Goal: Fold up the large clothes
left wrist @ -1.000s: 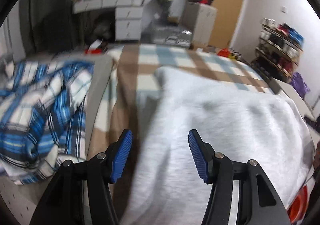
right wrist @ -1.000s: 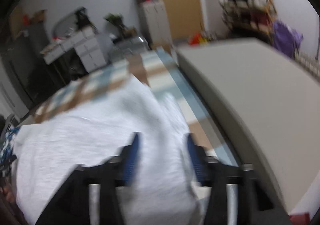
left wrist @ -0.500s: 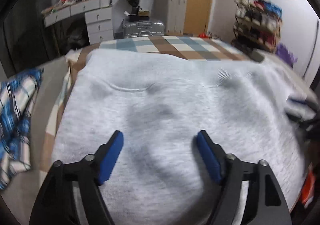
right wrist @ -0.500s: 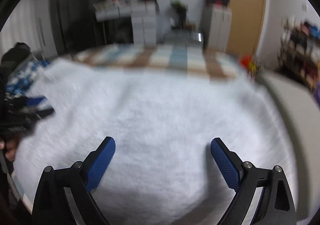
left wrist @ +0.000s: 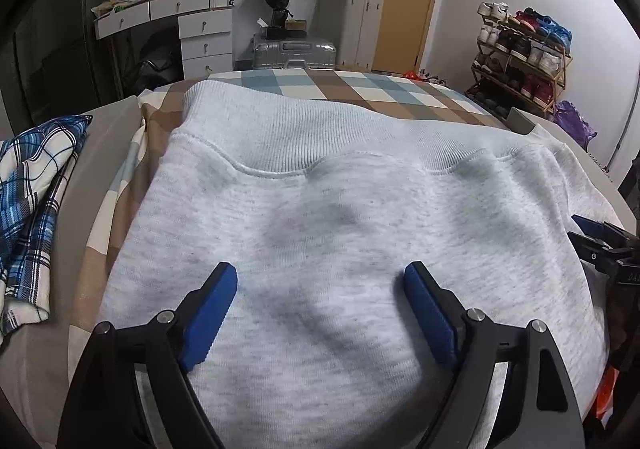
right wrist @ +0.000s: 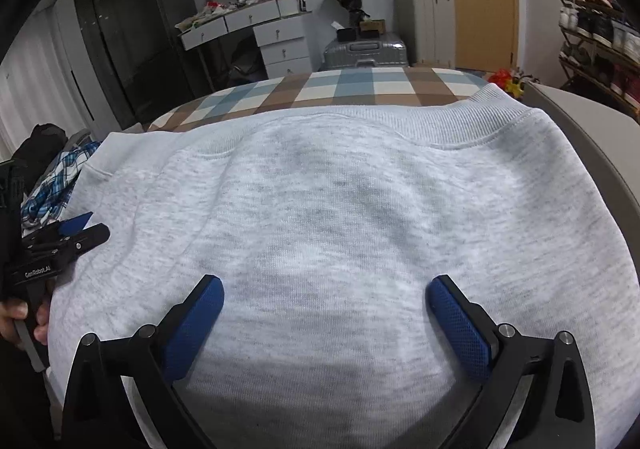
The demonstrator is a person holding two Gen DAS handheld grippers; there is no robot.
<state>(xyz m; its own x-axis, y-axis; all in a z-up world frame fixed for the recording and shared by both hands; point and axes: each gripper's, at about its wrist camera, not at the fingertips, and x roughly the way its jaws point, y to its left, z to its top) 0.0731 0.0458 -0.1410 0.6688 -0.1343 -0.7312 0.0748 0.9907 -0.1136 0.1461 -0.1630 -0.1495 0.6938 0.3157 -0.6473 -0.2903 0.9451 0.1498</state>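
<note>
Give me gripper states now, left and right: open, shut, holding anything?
Left gripper: jaws opening, nothing pinched, poised over the grey sweatshirt.
Right gripper: jaws opening wide, nothing held, above the same sweatshirt.

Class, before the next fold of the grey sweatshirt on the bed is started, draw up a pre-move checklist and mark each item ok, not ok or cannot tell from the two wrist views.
1. Grey sweatshirt lies spread on the checked bedcover: ok.
2. Ribbed hem at the far edge, fully in view: ok.
3. Left gripper free of cloth, jaws opening, nothing pinched: ok.
4. Right gripper free of cloth, jaws opening, nothing pinched: ok.
5. Surface smooth: not ok, shallow bumps show mid-panel and the hem seam waves.
6. Blue plaid shirt clear of the sweatshirt: ok, it lies apart at the left.
</note>
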